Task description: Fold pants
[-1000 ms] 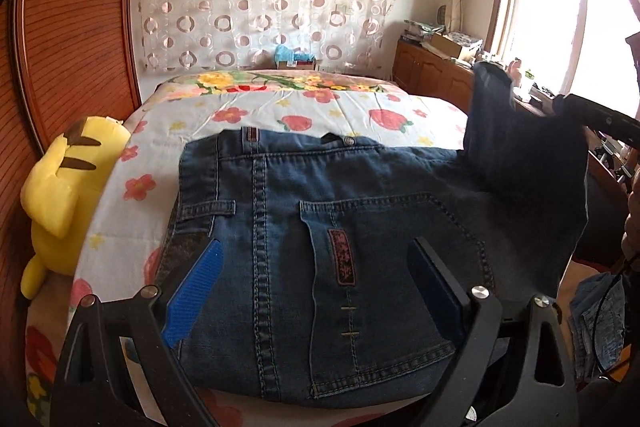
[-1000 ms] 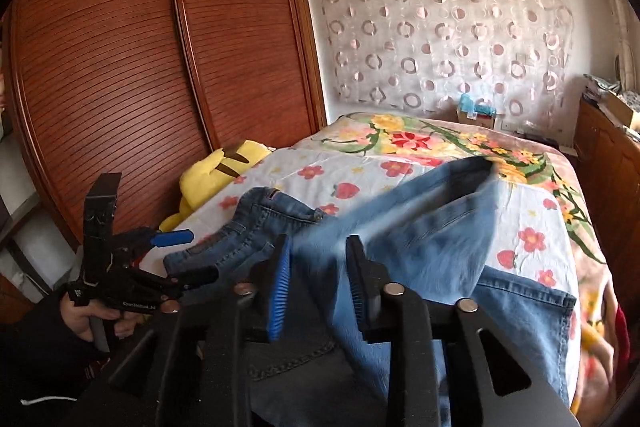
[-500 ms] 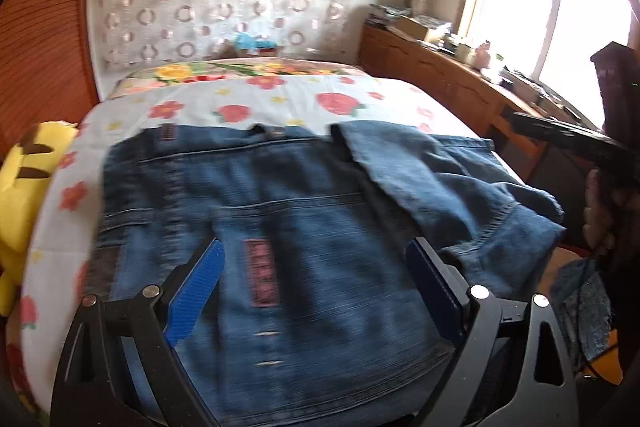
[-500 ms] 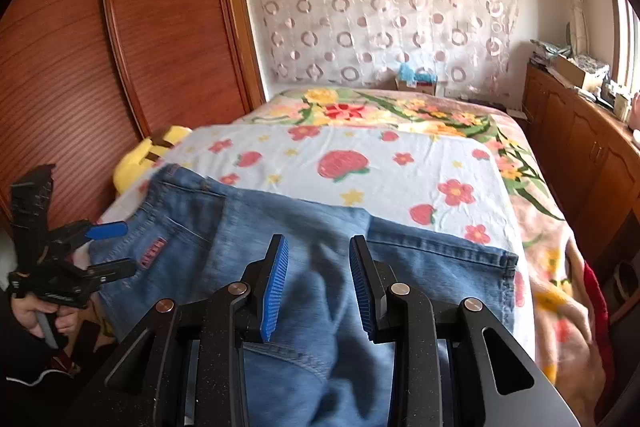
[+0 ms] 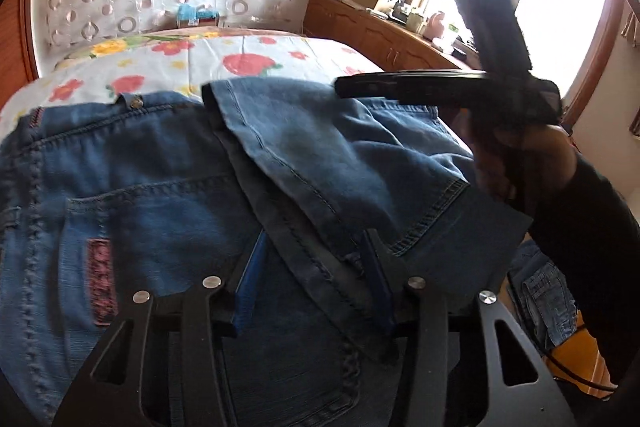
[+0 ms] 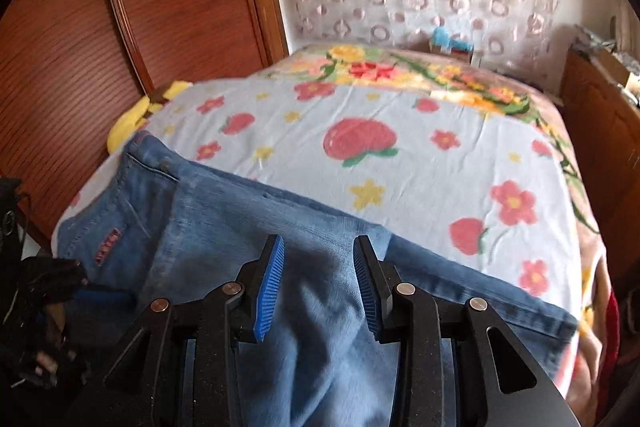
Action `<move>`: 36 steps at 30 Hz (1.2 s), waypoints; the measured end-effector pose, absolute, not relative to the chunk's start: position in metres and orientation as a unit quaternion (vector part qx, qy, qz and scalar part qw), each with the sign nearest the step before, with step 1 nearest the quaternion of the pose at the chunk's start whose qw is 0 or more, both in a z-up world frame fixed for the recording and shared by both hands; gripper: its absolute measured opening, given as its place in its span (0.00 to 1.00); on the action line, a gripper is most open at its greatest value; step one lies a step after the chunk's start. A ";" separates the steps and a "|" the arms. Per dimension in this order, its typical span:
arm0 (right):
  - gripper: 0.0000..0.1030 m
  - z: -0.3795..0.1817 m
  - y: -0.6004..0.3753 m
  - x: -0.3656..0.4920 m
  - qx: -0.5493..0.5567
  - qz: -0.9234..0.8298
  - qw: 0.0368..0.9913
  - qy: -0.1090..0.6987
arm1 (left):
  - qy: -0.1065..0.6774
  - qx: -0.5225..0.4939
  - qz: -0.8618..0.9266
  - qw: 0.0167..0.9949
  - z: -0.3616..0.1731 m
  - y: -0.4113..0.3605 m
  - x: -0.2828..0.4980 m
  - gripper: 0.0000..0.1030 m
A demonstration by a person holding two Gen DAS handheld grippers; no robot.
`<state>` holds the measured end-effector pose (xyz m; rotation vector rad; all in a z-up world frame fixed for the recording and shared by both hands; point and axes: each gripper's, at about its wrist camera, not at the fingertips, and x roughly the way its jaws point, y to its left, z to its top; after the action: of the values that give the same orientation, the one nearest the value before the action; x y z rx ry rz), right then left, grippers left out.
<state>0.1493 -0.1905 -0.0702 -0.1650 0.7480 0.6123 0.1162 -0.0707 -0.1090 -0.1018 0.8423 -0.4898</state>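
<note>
Blue denim pants (image 5: 152, 179) lie on the bed, seat up, with the legs folded back over the seat (image 5: 332, 155). My left gripper (image 5: 316, 279) hovers over the folded hem edge, its blue pads apart with denim between them. My right gripper (image 6: 318, 279) is open over the folded leg (image 6: 248, 227), fabric bunched between its fingers but not pinched. The right gripper also shows in the left wrist view (image 5: 420, 89), above the pants. The left gripper shows at the left edge of the right wrist view (image 6: 52, 279).
The bed has a floral sheet (image 6: 400, 163). A yellow plush toy (image 6: 132, 119) sits by the wooden wardrobe (image 6: 120, 27). A wooden cabinet (image 5: 380, 35) runs under the window. More denim lies on the floor (image 5: 548, 291).
The right gripper has laid the pant legs over the seat and let go. The left gripper has narrowed and moved right over the folded hem.
</note>
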 end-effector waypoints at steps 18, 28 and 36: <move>0.02 -0.079 -0.186 0.148 -0.084 0.294 0.891 0.335 | 0.375 -0.014 -0.268 0.887 -0.099 -0.094 0.092 0.06; 0.01 -0.004 -0.168 0.085 -0.076 0.339 0.912 0.218 | 0.299 -0.031 -0.228 0.926 -0.024 -0.018 0.059 0.05; 0.01 0.023 -0.130 0.054 -0.088 0.374 0.908 0.167 | 0.256 -0.032 -0.156 0.953 0.011 0.048 0.035 0.04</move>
<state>0.0543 -0.1296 0.0227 -0.1807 0.3443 0.7725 0.0347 0.0479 0.0106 -0.0655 0.5203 -0.3162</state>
